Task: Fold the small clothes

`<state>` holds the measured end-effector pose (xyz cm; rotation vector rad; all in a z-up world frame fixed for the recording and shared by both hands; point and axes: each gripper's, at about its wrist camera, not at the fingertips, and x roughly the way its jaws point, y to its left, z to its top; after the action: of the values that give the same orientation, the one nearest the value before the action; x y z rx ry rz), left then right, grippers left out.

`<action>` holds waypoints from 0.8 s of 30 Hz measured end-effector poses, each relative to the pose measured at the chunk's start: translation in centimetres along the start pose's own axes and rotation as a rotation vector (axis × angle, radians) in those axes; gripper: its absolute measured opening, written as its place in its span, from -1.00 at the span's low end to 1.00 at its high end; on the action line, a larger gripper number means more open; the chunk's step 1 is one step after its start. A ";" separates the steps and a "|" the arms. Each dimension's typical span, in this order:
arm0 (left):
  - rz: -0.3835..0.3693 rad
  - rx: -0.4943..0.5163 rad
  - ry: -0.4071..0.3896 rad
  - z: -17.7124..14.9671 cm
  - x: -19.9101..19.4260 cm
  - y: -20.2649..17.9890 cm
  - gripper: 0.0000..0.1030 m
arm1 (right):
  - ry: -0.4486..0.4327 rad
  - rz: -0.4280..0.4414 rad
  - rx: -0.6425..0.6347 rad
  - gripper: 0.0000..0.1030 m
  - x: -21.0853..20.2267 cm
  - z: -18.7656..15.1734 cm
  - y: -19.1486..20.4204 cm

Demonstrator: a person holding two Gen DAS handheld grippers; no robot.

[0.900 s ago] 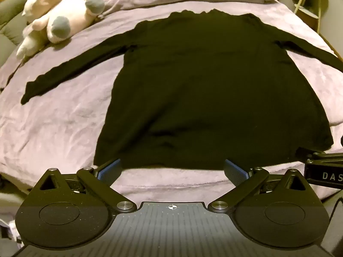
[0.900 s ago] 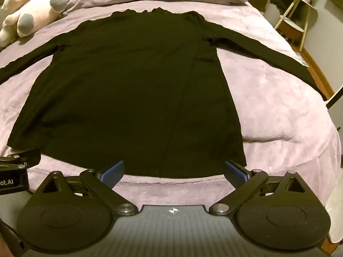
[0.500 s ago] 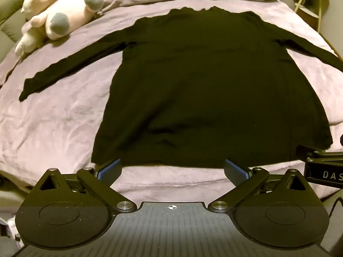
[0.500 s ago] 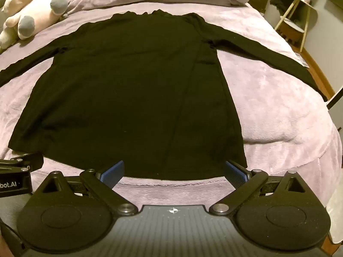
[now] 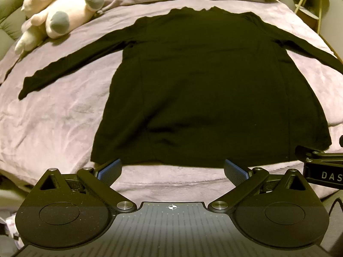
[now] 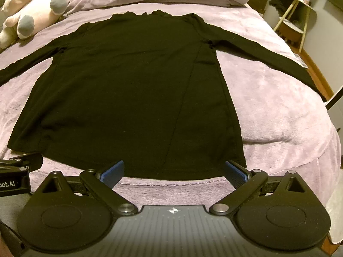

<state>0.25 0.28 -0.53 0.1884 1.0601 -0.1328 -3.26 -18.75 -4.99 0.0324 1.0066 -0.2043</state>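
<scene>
A bed [image 5: 53,128] covered in a lilac fleece blanket fills both views, with bunched bedding of the same colour heaped along its far edge at twelve o'clock. Spread flat across the middle of it lies a black long-sleeved top [image 5: 210,90], neck pointing to twelve o'clock, hem at six o'clock nearest the cameras, and one sleeve stretched out toward nine o'clock and the other toward three. The fabric is so dark that its folds and seams are hard to read, though a faint diagonal crease seems to run down its right half in the right wrist view. A pale plush toy [image 5: 62,8] with grey paws lies at about ten o'clock, well apart from the sleeve end. A small side table [image 6: 298,17] stands off the bed at two o'clock. The left gripper [image 5: 172,169] hangs just short of the hem, jaws spread wide with nothing between them. The right gripper [image 6: 173,171] sits likewise at the hem's right part, jaws wide apart and empty.
</scene>
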 end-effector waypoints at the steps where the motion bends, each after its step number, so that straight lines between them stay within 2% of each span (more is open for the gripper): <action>1: 0.000 0.000 0.000 0.0 0.0 0.0 1.00 | 0.000 0.000 0.000 0.92 0.0 0.0 0.0; 24: -0.019 -0.013 0.005 -0.3 0.0 0.2 1.00 | -0.005 -0.001 0.008 0.92 -0.1 -0.2 -0.3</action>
<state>0.03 0.58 -0.71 0.1674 1.0675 -0.1428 -3.54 -19.05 -5.04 0.0386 1.0005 -0.2090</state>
